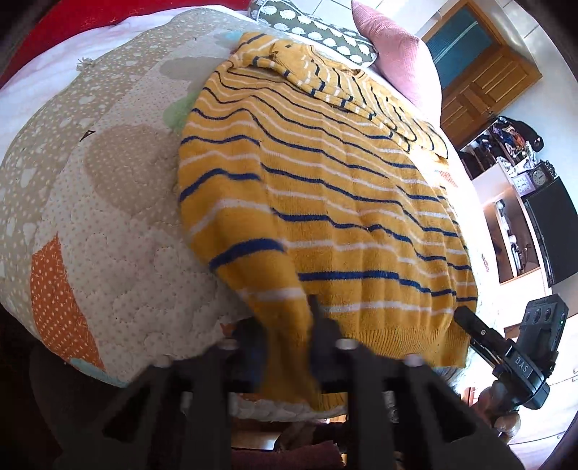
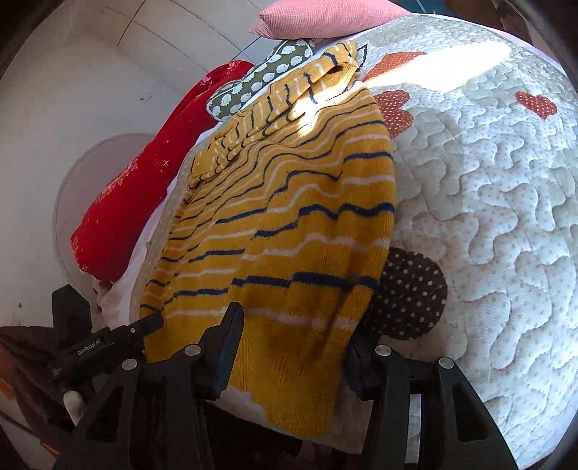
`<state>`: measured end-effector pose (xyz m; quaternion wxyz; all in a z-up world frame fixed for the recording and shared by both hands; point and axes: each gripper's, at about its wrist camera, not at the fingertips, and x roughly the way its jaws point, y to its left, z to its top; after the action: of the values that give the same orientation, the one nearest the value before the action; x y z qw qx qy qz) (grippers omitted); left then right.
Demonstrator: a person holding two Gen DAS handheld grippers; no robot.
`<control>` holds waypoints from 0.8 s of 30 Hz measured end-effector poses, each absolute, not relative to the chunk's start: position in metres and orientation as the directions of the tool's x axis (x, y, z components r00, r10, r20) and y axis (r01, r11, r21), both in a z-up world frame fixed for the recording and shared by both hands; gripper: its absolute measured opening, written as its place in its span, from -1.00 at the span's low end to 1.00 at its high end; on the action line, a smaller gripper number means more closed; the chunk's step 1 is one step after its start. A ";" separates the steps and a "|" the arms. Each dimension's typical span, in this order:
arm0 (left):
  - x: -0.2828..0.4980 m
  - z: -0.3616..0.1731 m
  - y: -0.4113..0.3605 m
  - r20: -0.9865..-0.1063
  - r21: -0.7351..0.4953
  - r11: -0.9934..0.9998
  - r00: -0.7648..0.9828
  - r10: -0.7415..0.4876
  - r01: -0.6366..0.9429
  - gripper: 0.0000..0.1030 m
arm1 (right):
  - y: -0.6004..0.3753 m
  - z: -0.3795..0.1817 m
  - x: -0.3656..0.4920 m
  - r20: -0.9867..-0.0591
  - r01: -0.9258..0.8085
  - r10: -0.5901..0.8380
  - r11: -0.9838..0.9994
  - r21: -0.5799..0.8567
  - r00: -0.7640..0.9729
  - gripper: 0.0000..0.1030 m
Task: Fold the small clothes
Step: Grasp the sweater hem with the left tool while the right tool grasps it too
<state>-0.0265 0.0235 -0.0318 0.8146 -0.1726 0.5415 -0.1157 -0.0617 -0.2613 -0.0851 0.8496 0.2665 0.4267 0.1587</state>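
Note:
A mustard yellow knit sweater point(image 1: 325, 188) with blue and white stripes lies flat on a quilted bed cover point(image 1: 108, 217), sleeves folded across its upper part. My left gripper point(image 1: 289, 336) is at the sweater's near left hem corner, with a fold of hem lying between its fingers; the jaws look closed on it. In the right wrist view the same sweater point(image 2: 289, 217) hangs over the bed's near edge. My right gripper point(image 2: 296, 343) is open, its fingers point(image 2: 231, 332) on either side of the near right hem corner. The other gripper shows in each view point(image 1: 505, 350) point(image 2: 108, 347).
A pink pillow point(image 1: 393, 54) and a grey spotted pillow point(image 1: 318, 29) lie at the head of the bed. A red blanket point(image 2: 144, 173) runs along the far side. Wooden cabinets point(image 1: 480, 90) and a shelf with a dark screen point(image 1: 552, 231) stand beyond the bed.

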 end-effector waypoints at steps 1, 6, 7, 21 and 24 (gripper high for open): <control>-0.025 -0.031 0.024 -0.837 -0.420 0.908 0.387 -0.386 -0.003 -0.80 | -0.259 -0.084 -0.058 -0.646 -0.044 0.489 0.815 0.577 0.586 -0.13; -0.035 -0.014 0.030 -0.817 -0.439 0.898 0.421 -0.393 -0.013 -0.81 | -0.270 -0.083 -0.053 -0.617 -0.015 0.529 0.766 0.642 0.583 -0.74; -0.039 -0.009 0.033 -0.812 -0.439 0.898 0.433 -0.391 -0.011 -0.81 | -0.270 -0.080 -0.057 -0.613 -0.026 0.530 0.768 0.640 0.586 -0.74; -0.107 0.011 0.042 -0.778 -0.465 0.885 0.465 -0.423 0.027 -0.82 | -0.288 -0.076 -0.138 -0.567 -0.036 0.589 0.711 0.702 0.576 -0.77; -0.131 0.011 0.042 -0.776 -0.462 0.886 0.468 -0.424 0.038 -0.82 | -0.287 -0.075 -0.161 -0.564 -0.050 0.599 0.709 0.703 0.568 -0.77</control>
<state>-0.1313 0.0420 0.0108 0.8344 -0.1940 0.4970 -0.1386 -0.1613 -0.2866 -0.0749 0.8232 0.3262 0.4209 0.1973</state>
